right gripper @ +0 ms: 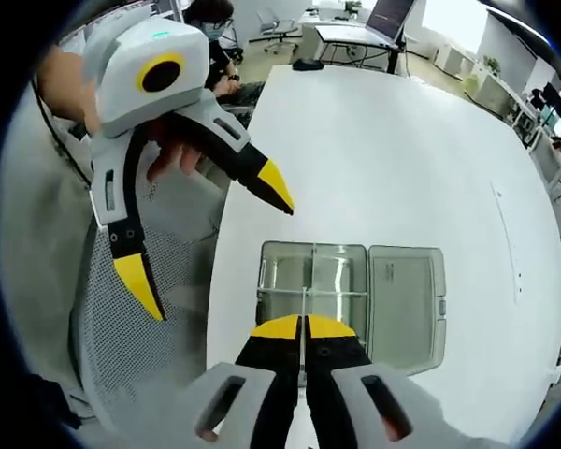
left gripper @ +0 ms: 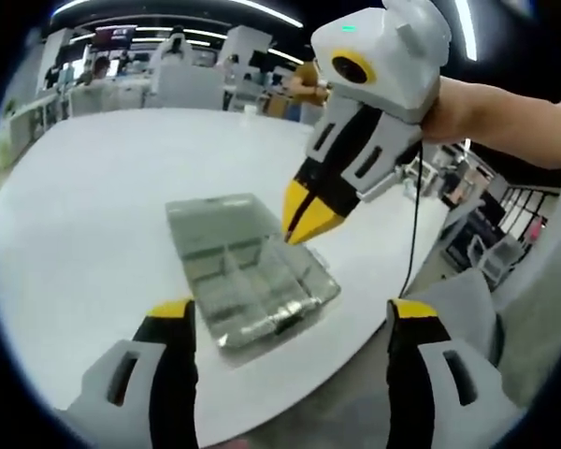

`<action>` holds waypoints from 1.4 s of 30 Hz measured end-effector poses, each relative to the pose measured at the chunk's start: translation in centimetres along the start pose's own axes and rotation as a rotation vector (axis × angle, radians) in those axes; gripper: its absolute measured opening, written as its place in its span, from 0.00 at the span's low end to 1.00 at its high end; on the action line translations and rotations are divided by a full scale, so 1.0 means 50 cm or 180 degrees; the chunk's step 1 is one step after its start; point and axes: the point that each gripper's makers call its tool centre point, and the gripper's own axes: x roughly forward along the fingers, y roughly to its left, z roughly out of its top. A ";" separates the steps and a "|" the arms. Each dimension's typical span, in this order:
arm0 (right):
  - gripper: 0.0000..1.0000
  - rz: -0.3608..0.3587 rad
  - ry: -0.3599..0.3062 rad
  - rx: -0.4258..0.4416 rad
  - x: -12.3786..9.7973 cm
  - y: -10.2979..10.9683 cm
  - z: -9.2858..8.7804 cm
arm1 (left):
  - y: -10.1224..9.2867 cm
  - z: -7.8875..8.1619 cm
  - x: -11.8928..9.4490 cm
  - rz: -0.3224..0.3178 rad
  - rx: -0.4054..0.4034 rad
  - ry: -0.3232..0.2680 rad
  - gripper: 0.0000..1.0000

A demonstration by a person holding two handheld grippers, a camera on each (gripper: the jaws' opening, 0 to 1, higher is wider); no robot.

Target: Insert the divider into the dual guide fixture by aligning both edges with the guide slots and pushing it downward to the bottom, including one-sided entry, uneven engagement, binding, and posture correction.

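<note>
A clear plastic box, the guide fixture (left gripper: 252,281) (right gripper: 329,273), lies on the white table with inner partitions and its lid (right gripper: 407,304) folded open beside it. My right gripper (right gripper: 304,325) (left gripper: 307,224) is shut on a thin clear divider (right gripper: 304,301), seen edge-on and standing upright over the box's middle. In the left gripper view its yellow tips point down at the box's far edge. My left gripper (left gripper: 290,313) (right gripper: 210,241) is open wide with nothing in it, held off the table's edge beside the box.
The white round table (left gripper: 103,206) (right gripper: 402,150) has bare room beyond the box. A grey mesh chair (right gripper: 122,318) stands by the table's edge under the left gripper. Desks, chairs and people fill the office behind. A black cable (left gripper: 414,215) hangs from the right gripper.
</note>
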 end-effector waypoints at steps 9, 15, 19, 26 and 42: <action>0.00 0.0030 0.0029 -0.0007 0.011 -0.001 -0.003 | 0.006 -0.002 0.002 0.0005 -0.0023 0.0009 0.81; 0.00 0.0040 0.0036 -0.0008 0.014 -0.002 -0.004 | 0.007 -0.008 0.006 -0.0006 -0.0045 0.0016 0.81; 0.00 0.0034 0.0035 0.0000 0.018 -0.005 -0.005 | 0.007 -0.007 0.006 -0.0011 -0.0049 0.0018 0.81; 0.00 0.0029 0.0047 0.0010 0.022 -0.010 -0.009 | 0.004 -0.008 0.006 -0.0027 -0.0065 0.0026 0.82; 0.00 0.0043 0.0083 0.0032 0.034 -0.010 -0.013 | 0.010 -0.011 0.002 -0.0006 -0.0088 0.0025 0.81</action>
